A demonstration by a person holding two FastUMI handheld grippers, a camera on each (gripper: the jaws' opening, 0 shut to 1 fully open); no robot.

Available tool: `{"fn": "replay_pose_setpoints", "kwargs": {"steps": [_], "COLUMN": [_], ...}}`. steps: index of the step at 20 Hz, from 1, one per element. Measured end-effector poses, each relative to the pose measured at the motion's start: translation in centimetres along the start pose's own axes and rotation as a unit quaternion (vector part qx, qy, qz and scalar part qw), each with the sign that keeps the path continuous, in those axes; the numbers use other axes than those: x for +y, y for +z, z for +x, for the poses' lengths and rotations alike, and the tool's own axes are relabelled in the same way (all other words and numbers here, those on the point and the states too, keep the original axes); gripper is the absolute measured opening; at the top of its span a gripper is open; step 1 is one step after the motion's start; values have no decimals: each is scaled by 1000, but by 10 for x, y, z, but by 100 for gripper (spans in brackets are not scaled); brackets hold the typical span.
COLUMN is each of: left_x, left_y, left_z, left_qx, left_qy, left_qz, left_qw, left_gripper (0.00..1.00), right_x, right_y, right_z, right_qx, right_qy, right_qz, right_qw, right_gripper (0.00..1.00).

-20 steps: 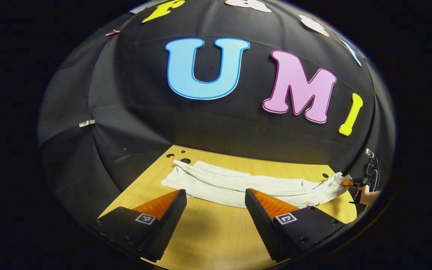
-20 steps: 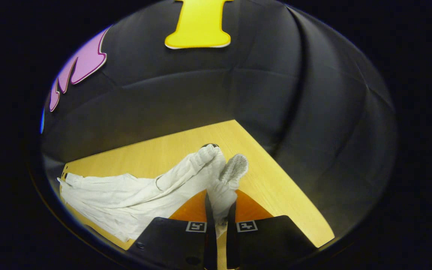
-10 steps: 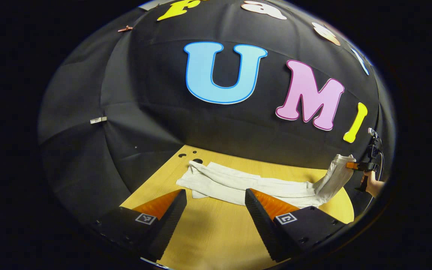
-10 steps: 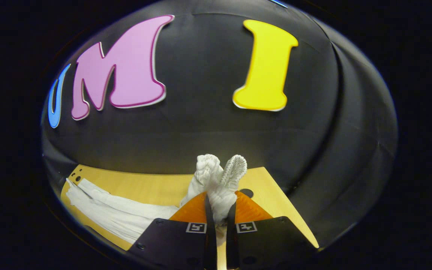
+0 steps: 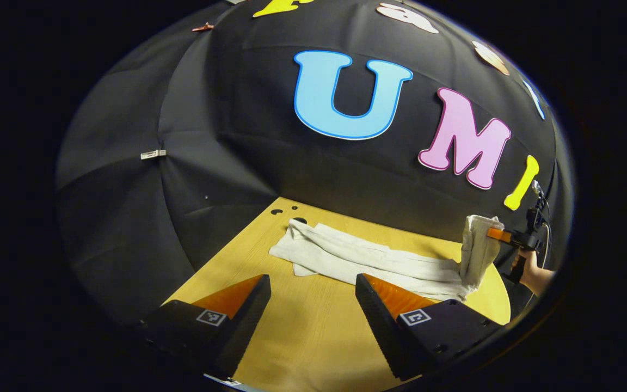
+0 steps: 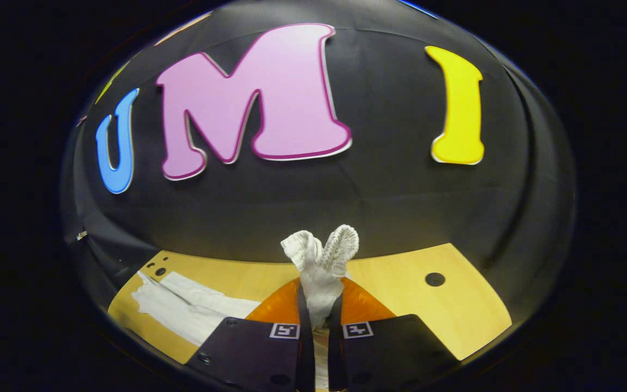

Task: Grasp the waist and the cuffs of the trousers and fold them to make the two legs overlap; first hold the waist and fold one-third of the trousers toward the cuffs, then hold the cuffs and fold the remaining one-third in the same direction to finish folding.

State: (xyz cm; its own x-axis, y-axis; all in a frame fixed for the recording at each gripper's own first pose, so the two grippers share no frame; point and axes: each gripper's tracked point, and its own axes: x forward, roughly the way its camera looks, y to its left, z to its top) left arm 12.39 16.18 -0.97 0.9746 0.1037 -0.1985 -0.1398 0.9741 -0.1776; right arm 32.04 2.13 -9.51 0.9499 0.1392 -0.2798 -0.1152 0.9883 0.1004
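Note:
White trousers [image 5: 368, 261] lie stretched across the wooden table [image 5: 302, 343], legs overlapped. In the left gripper view their right end hangs lifted off the table, pinched by my right gripper [image 5: 496, 235], which a hand [image 5: 531, 272] holds. My left gripper [image 5: 312, 282] hovers open over the table's near side, short of the trousers, with nothing between its fingers. In the right gripper view my right gripper [image 6: 320, 291] is shut on a ribbed bunch of the trousers [image 6: 321, 253] that sticks up past its fingertips; the rest of the cloth [image 6: 183, 305] trails down to the left on the table [image 6: 455, 321].
Black cloth walls close the booth behind and to both sides of the table. Small dark holes [image 5: 276, 211] sit in the table's far left corner, and one hole [image 6: 434, 279] near the right end. Bare wood lies in front of the trousers.
My right gripper has lifted the held end of the trousers well above the table and turned left toward the wall. The left gripper stayed open and shifted slightly.

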Motion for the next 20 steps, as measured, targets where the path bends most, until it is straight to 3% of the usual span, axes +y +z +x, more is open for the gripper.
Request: {"fn": "replay_pose_setpoints", "kwargs": {"steps": [6,10,11,12,13,15,16,17,19,20], "left_x": [9,9,8,7,5,3,2,2,1,2], "left_y": [-29,-52,-54,-55,-53,-50,-46,-41,-31,-26], "left_z": [7,33,39,44,49,58,61,65,77,84], "left_qx": [19,32,33,31,28,21,17,11,0,-3], "left_qy": [-1,-11,-11,-14,-16,-17,-19,-20,-22,-20], "left_qz": [-22,-55,-66,-79,-88,-94,-92,-88,-80,-77], "left_qw": [1000,998,997,996,996,995,995,996,997,997], "left_gripper": [99,96,96,96,92,96,92,96,96,96], "right_x": [62,105,113,122,130,144,151,156,157,152], "right_y": [-51,-101,-113,-123,-132,-148,-155,-160,-164,-163], "right_z": [9,13,12,11,12,6,1,-4,-19,-26], "right_qx": [5,36,47,53,59,76,85,93,101,101], "right_qy": [36,67,74,83,91,101,108,115,121,117], "right_qz": [-46,-52,-50,-50,-47,-42,-39,-35,-30,-32], "right_qw": [998,996,995,994,993,991,990,988,987,987], "right_gripper": [16,25,33,26,36,46,46,44,68,86]}}
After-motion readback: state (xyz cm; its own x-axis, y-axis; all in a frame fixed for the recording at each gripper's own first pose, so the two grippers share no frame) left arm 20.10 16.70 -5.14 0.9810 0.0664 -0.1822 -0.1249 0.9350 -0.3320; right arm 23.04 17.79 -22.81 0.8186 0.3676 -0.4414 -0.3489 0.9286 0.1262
